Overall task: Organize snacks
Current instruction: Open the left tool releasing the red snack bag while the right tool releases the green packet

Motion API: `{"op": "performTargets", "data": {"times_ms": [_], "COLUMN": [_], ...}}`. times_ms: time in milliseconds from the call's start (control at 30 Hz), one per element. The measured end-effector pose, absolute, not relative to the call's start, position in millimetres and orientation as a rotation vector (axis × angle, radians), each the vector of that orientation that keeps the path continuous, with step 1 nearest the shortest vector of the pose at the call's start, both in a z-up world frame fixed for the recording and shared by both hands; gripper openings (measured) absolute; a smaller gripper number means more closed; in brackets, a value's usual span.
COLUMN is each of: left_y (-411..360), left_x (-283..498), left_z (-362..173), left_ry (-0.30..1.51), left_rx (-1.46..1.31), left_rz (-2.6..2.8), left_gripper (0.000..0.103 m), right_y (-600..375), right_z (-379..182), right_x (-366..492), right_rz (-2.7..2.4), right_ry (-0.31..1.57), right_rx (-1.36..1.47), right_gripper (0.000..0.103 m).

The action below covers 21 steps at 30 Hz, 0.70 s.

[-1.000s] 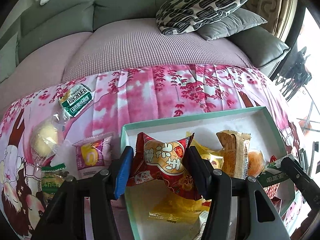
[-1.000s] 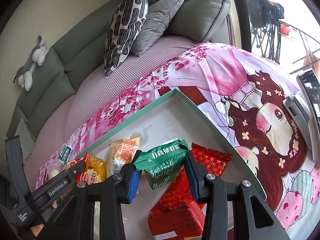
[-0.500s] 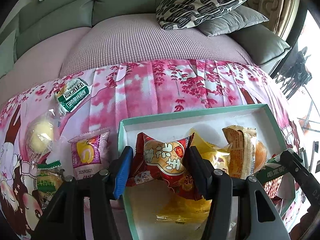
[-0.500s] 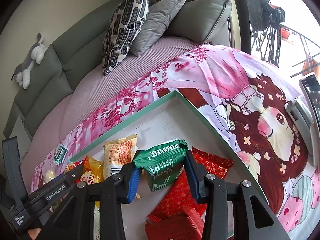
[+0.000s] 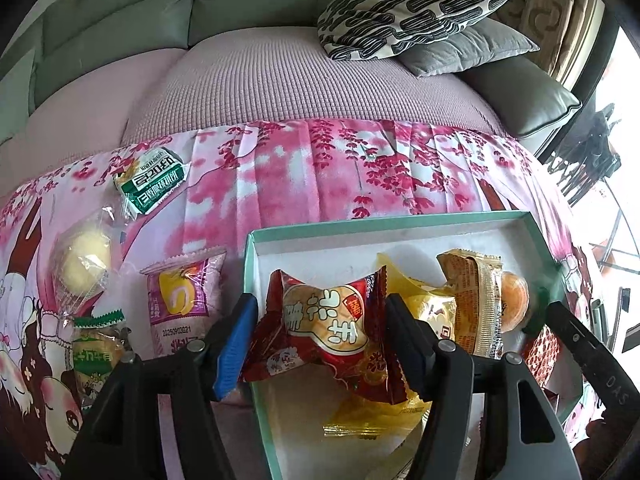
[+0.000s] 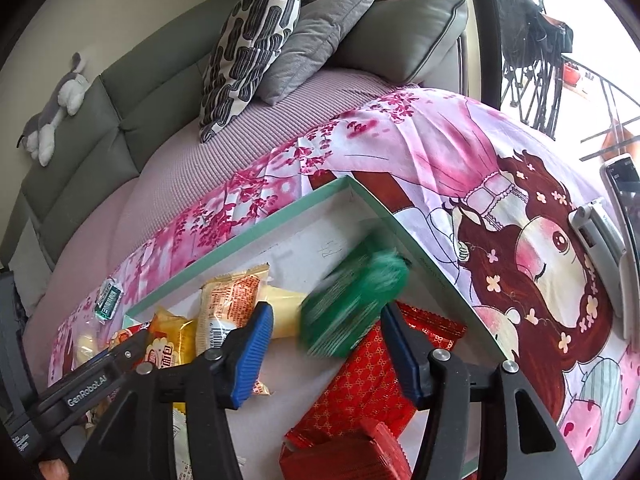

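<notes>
I read "GenRobot.AI" on the left gripper (image 6: 86, 390), "DAS" on the right gripper (image 5: 616, 386) (partly cut), and "20250903821" on the purple packet (image 5: 182, 300).

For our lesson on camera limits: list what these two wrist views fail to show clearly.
- Green snack packet, right wrist view: motion-blurred, print unreadable; whether the right gripper touches it is unclear.
- Yellow wrapper, left wrist view: mostly hidden under the red snack packet in the left gripper.
- Phone, right wrist view: cut off by the edge.
</notes>
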<state>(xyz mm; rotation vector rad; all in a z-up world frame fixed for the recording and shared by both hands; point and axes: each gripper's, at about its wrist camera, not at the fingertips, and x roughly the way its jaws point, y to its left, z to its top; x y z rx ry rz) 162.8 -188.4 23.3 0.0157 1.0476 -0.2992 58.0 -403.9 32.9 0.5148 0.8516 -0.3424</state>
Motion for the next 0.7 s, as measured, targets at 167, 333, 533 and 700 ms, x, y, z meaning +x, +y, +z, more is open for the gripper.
{"op": "performTargets", "data": {"times_ms": [167, 333, 533, 700], "left_y": [-189, -186, -181, -176], "left_x": [160, 159, 157, 156], "left_z": [29, 35, 42, 44], "left_ry": [1.034, 1.015, 0.995, 0.973], "left_rx": [0.016, 0.010, -0.007, -0.021], "left_rz": [-0.299, -0.295, -0.284, -0.262], "left_gripper": [0.067, 0.081, 0.088, 0.098], "right_y": [-404, -403, -401, -399], "right_z": [30, 32, 32, 34], "right_x": [59, 59, 60, 60], "right_rz": [-0.344, -0.337, -0.330, -0.335], "right_ry": [0.870, 0.870, 0.875, 0.860], "right_rx": [0.521, 0.515, 0.503, 0.479], "right_gripper": [0.060, 0.060, 0.074, 0.098]}}
